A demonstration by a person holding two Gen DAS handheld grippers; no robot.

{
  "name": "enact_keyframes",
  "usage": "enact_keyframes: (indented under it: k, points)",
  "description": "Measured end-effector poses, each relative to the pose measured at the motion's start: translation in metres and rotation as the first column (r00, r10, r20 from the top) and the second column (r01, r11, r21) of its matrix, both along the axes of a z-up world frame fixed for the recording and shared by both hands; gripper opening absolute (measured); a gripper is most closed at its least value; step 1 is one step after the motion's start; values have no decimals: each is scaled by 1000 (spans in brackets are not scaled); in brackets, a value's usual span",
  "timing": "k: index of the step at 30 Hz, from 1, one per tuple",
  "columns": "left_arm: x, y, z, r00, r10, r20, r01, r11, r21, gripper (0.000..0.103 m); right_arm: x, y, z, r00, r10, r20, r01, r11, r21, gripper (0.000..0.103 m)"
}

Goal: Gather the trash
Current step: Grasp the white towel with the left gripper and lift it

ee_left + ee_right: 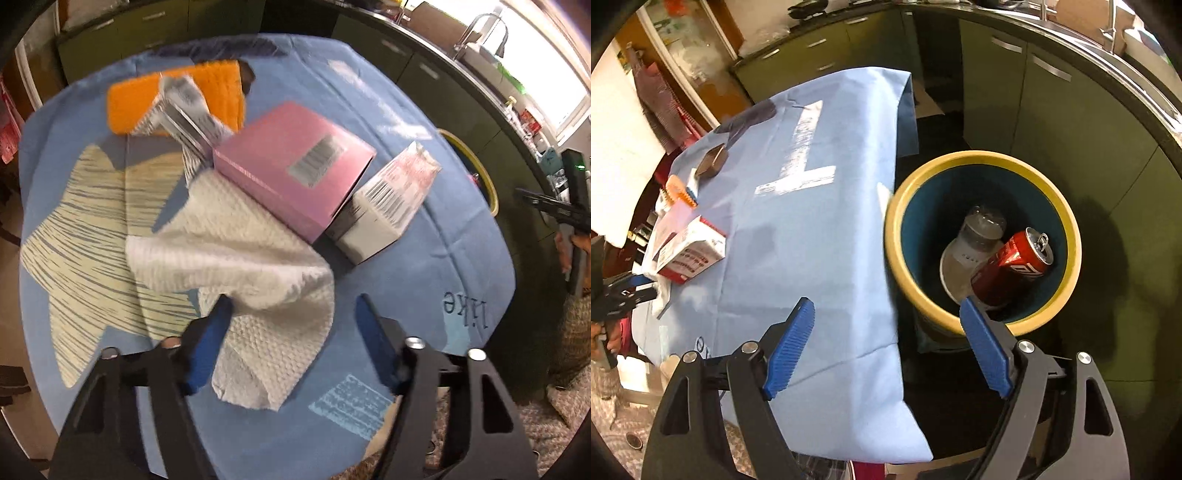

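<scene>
A crumpled white paper towel [236, 266] lies on the blue tablecloth [424, 280]. My left gripper [293, 301] hangs over its near corner, jaws apart. The left pad overlaps the towel and the right pad stands clear of it. Beyond the towel are a pink box [291, 166], a white box with a barcode [388, 206] and a grey striped carton [184, 110]. My right gripper [886, 306] is open with nothing in it, between the table edge and a yellow-rimmed bin [960, 162]. In the bin lie a red can [1015, 266] and a clear bottle [975, 236].
An orange sponge cloth [177, 96] lies at the far side of the table. The bin rim [484, 177] shows past the table's right edge, on the floor beside dark green cabinets [1071, 129]. The white and red box [694, 254] sits near the left gripper [624, 291].
</scene>
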State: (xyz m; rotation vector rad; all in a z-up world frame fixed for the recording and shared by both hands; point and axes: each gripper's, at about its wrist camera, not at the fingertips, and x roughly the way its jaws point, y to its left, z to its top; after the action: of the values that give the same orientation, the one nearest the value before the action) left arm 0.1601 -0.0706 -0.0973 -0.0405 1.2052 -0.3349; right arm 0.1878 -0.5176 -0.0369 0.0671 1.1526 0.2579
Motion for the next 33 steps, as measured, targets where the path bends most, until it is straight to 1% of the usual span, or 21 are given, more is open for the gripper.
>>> enact_keyframes:
  k: [2,3,4,5,7,8,11,14,17,22,27,31,33]
  points:
    - [2,-1,-6,1000,-7,-6,8,1000,9,41,0,5,-1,1000,12,10,-12,1000,10,81]
    - [2,-1,-7,1000,-10,-4,10,1000,13,36,-1,6,0,1000,16,14,-16,1000,13,81]
    - [1,-1,-7,1000,-11,3,11,1000,23,27,-3,10,1,1000,22,20,-22,1000,15,81]
    - [1,-1,-6,1000,-12,10,11,999,30,16,-4,12,0,999,25,23,-25,1000,15,81]
    - [0,2,-3,1000,-19,18,18,999,31,7,-8,18,1,999,38,30,-38,999,22,81]
    - [-2,3,-1,999,-22,26,22,999,33,5,-10,20,1,999,42,31,-43,999,31,81]
    - [-9,6,9,998,-21,62,17,998,62,4,-17,24,1,998,48,39,-50,997,55,81]
    - [-18,13,24,995,-7,98,-1,997,75,4,-26,26,5,997,45,59,-49,996,76,81]
    - [-32,20,53,986,-3,167,-11,996,85,4,-33,25,10,996,39,75,-45,996,80,85]
    - [-52,24,96,967,-12,254,-15,994,105,4,-43,15,16,995,-1,102,-9,995,100,85]
    - [-59,16,131,956,-39,291,19,997,73,4,-53,6,12,994,-25,103,11,992,128,85]
    - [-58,2,151,946,-69,318,47,996,77,4,-63,-3,12,993,-45,111,29,989,145,85]
    - [-57,-10,159,940,-100,326,75,993,90,4,-69,-10,12,991,-56,120,36,987,158,85]
